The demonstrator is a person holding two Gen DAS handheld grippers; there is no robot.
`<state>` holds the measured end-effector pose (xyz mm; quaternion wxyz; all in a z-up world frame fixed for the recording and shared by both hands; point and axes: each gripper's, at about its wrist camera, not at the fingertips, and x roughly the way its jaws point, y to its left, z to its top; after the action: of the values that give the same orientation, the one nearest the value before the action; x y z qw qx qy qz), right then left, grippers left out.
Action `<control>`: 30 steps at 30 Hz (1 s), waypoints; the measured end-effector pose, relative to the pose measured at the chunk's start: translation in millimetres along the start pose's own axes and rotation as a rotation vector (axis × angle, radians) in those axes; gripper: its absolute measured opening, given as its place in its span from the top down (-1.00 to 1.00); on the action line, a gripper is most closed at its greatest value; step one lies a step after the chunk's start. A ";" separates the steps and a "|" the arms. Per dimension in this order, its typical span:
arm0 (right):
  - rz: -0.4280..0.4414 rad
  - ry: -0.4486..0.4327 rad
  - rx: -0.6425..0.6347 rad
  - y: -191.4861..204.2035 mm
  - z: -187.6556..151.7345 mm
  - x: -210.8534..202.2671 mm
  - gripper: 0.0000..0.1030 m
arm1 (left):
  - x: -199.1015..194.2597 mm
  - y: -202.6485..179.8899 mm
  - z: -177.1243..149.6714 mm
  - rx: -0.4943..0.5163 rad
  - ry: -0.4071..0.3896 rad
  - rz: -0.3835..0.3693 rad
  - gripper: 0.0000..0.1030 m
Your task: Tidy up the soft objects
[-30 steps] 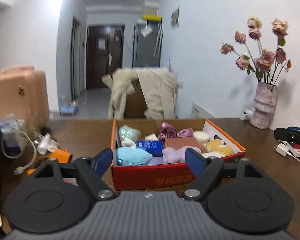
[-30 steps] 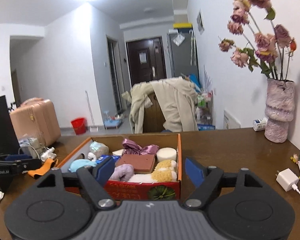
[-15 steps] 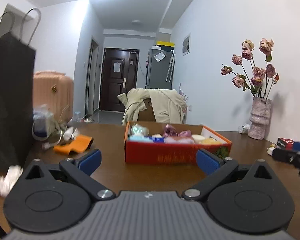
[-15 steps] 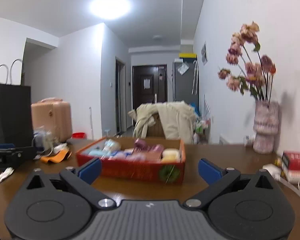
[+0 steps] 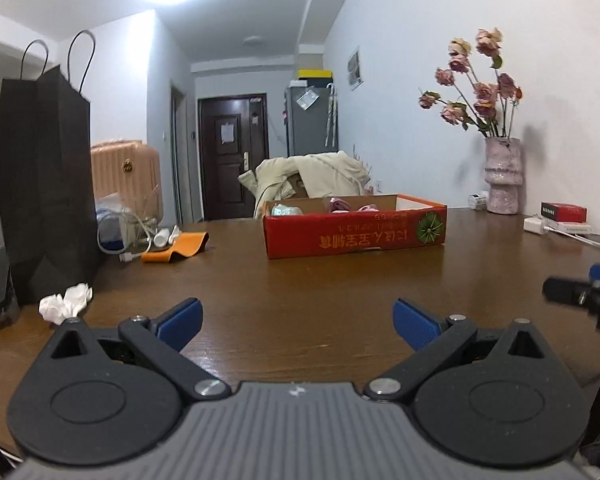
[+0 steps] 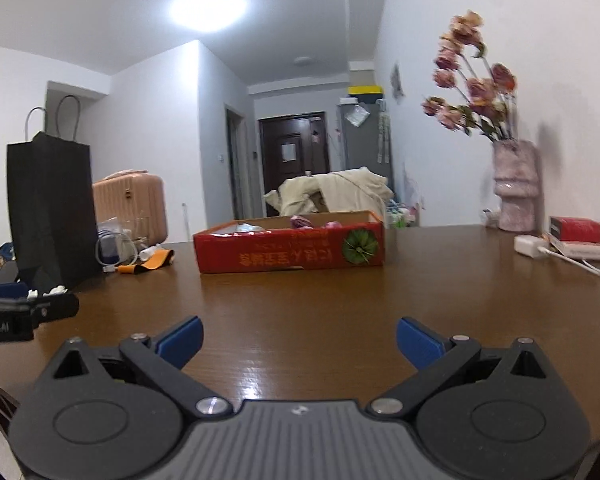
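Note:
A red cardboard box (image 5: 354, 234) (image 6: 290, 250) sits on the brown table (image 5: 300, 284) well ahead of both grippers. Only the tops of its soft contents show over the rim: a pale bundle (image 5: 286, 210) and pink fabric (image 5: 340, 204). My left gripper (image 5: 297, 320) hangs low over the near table, jaws wide open and empty. My right gripper (image 6: 299, 338) is likewise wide open and empty, low over the table. Each gripper's side shows at the edge of the other's view, the right gripper (image 5: 580, 294) and the left gripper (image 6: 20, 312).
A black paper bag (image 5: 46, 184) stands at the left, crumpled white tissues (image 5: 66, 304) beside it. An orange strap (image 5: 178, 246) and white cables (image 5: 128, 232) lie behind. A vase of dried roses (image 5: 500, 176), a red box (image 5: 564, 212) and a charger (image 5: 536, 225) sit at the right.
Both grippers have drawn back from the red box and dropped lower. Their jaws have spread wider. The box now looks small and far, its contents mostly hidden by the rim.

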<state>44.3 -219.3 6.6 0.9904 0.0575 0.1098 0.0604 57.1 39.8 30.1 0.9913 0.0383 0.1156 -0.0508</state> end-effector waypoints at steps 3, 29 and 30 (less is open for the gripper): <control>-0.012 -0.051 0.008 -3.4 4.0 -3.3 -1.00 | 0.5 3.2 -2.4 -0.031 -0.004 0.010 -1.00; 0.076 -0.077 0.002 4.3 3.3 6.8 -1.00 | 6.5 9.3 -1.6 -0.081 -0.024 -0.017 -1.00; 0.077 -0.078 0.003 4.1 3.7 6.9 -1.00 | 5.9 9.0 -1.6 -0.080 -0.028 -0.019 -1.00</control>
<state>51.3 -214.7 9.2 0.9908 0.0657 0.0690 0.0958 63.5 48.3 27.7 0.9930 -0.0030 0.1042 -0.0563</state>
